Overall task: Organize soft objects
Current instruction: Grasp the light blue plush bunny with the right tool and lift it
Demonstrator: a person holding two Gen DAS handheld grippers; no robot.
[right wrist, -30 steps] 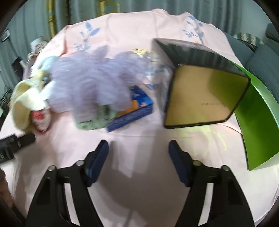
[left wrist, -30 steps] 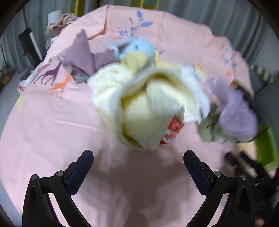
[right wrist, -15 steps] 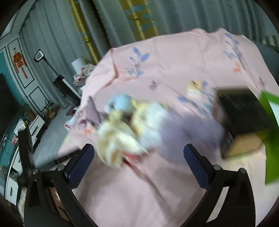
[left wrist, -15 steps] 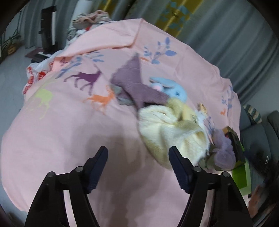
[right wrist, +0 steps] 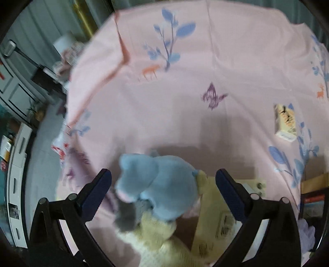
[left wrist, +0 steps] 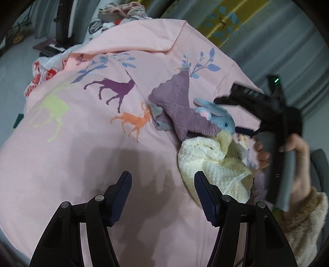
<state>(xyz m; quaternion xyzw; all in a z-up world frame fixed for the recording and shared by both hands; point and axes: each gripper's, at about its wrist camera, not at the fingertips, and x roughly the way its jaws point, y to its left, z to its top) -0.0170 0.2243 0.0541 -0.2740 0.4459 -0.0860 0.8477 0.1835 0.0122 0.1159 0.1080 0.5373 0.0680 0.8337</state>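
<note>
A heap of soft things lies on the pink bedsheet (left wrist: 82, 154). In it are a blue plush bunny (left wrist: 224, 121), a purple quilted cloth (left wrist: 185, 106) and a cream towel (left wrist: 211, 164). My left gripper (left wrist: 163, 193) hovers over bare sheet just left of the towel; its jaws are closing with nothing between them. My right gripper (right wrist: 164, 178) points down over the blue bunny (right wrist: 162, 191). Its jaws are wide and closing, with the plush between the fingers and neither pad pressing it. The cream towel (right wrist: 156, 242) lies under the bunny.
A hand in a fluffy sleeve (left wrist: 298, 217) holds the right gripper at the right of the left wrist view. A small box (right wrist: 285, 123) lies on the sheet, a yellowish printed packet (right wrist: 222, 215) sits beside the plush. Clothes are piled (left wrist: 121, 10) past the bed's far end.
My left gripper drew away to the left of the heap and its jaws narrowed. My right gripper swung from the black box over to the blue bunny with its jaws spread wide.
</note>
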